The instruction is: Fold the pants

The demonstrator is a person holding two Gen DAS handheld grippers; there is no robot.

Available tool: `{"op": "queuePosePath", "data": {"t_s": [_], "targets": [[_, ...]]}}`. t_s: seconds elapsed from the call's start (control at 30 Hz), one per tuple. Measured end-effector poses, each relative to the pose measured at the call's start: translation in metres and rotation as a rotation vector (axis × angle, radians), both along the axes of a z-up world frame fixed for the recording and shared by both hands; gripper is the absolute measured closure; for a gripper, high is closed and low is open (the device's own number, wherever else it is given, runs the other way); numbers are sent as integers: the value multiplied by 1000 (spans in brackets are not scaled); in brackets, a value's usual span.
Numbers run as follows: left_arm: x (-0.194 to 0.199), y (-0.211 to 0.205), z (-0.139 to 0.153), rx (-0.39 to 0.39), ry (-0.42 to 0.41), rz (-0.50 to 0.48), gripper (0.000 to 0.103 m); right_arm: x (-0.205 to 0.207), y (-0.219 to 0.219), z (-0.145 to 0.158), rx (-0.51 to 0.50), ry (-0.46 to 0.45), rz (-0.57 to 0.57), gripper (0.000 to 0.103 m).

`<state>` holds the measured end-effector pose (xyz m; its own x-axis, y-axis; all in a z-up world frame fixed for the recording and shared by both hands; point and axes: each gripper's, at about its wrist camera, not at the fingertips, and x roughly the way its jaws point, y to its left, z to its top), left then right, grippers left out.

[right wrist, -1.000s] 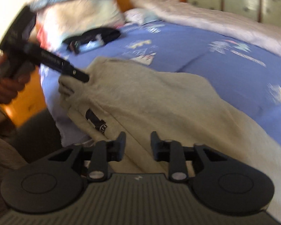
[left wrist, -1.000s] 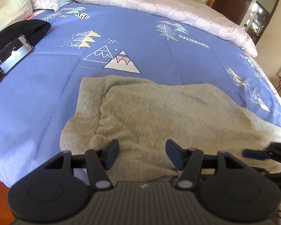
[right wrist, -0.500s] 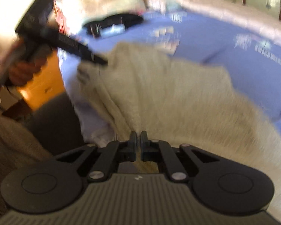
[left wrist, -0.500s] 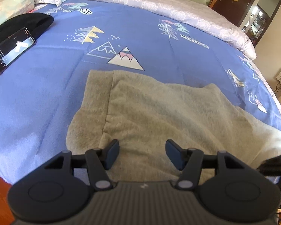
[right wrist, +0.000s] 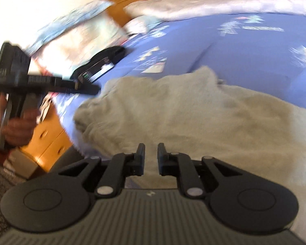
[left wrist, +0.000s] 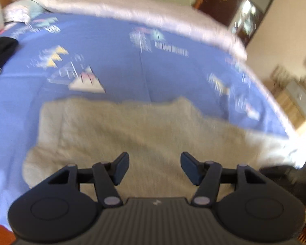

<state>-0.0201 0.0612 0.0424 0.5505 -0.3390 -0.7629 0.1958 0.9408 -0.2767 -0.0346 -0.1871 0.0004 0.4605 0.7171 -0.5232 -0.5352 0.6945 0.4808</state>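
The beige fleece pants lie folded on the blue bed sheet; they also fill the middle of the right wrist view. My left gripper is open and empty just above their near edge. My right gripper hovers over the pants' near edge with a narrow gap between its jaws and no cloth in it. The left gripper also shows in the right wrist view, held in a hand to the left of the pants.
A phone lies on a black garment near the pillows. A white quilt runs along the bed's far side. A wooden drawer unit stands beside the bed. The room's floor and furniture lie to the right.
My right gripper was shut half a second ago and has opened a little. My left gripper has lifted and swung right, staying open. The views are blurred by motion.
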Motion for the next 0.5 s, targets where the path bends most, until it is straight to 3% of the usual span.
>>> {"op": "queuePosePath", "data": {"t_s": [0.1,0.23,0.33,0.4,0.5], "targets": [[-8,-12,-31,135,72,-36,46,-2,-22,-13,28,57,-80,86],[-22,-16,-35,196,18,-78,46,-11,-48,-36,-2,128,-187,92],[-16,-13,-25,171,40,-64,46,-21,-68,-34,80,156,-239,89],[-17,-11,-12,129,7,-65,44,-37,-95,-24,137,97,-313,87],[-14,-11,5,88,-40,-64,40,-70,-167,-19,253,40,-544,86]]}}
